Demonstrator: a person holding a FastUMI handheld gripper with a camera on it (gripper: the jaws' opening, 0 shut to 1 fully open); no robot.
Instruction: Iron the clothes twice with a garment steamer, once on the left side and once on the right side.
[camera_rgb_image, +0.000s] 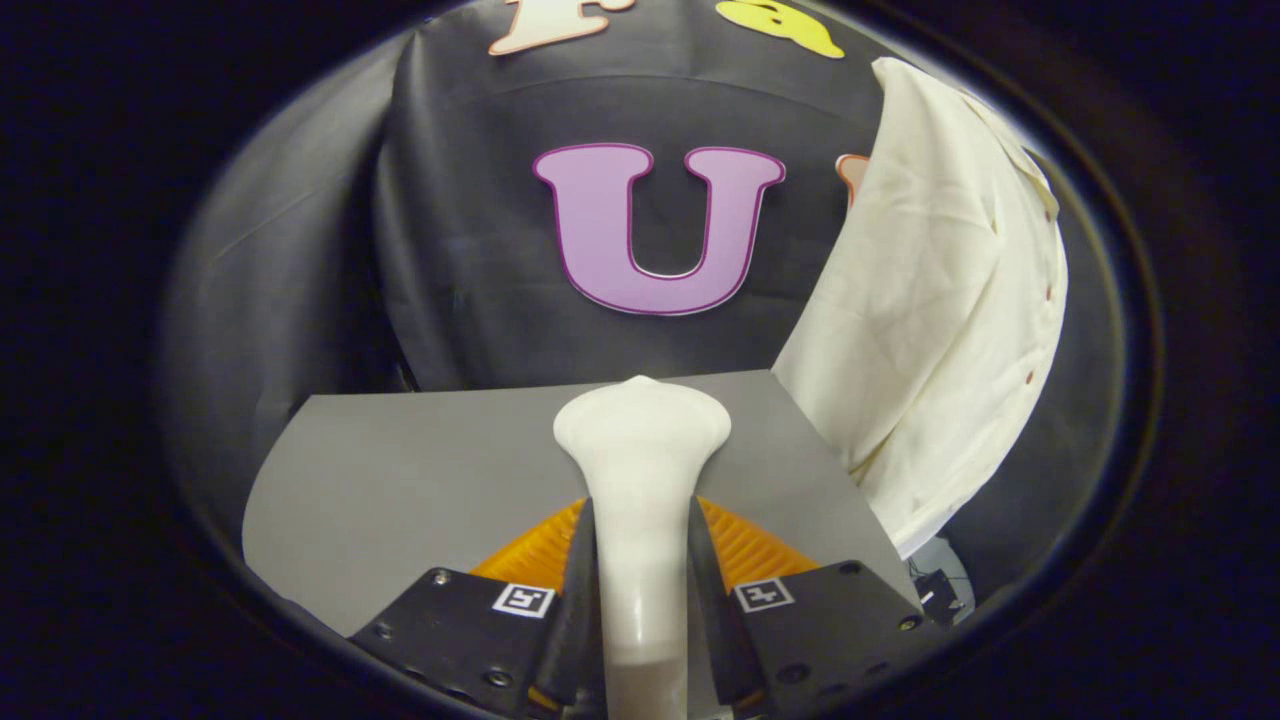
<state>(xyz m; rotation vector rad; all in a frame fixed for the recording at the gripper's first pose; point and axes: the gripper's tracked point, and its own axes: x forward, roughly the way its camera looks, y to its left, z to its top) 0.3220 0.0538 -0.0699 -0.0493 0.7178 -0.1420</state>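
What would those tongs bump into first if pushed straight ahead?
Probably the black cloth wall, beyond the grey table. The tongs, shut on the white steamer, point left of the hanging cream shirt; depth is unclear.

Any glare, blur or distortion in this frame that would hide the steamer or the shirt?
Gripper view: even light, no glare; fisheye bends the table edge and shirt; steamer, clamped between the tongs, is sharp at its head, softer near the lens; shirt creases read clearly.

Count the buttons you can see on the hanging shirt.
2: small dark buttons on the cream shirt, both along its far edge, one above the other. Folds may hide others. The hand-held gripper is shut on the garment steamer.
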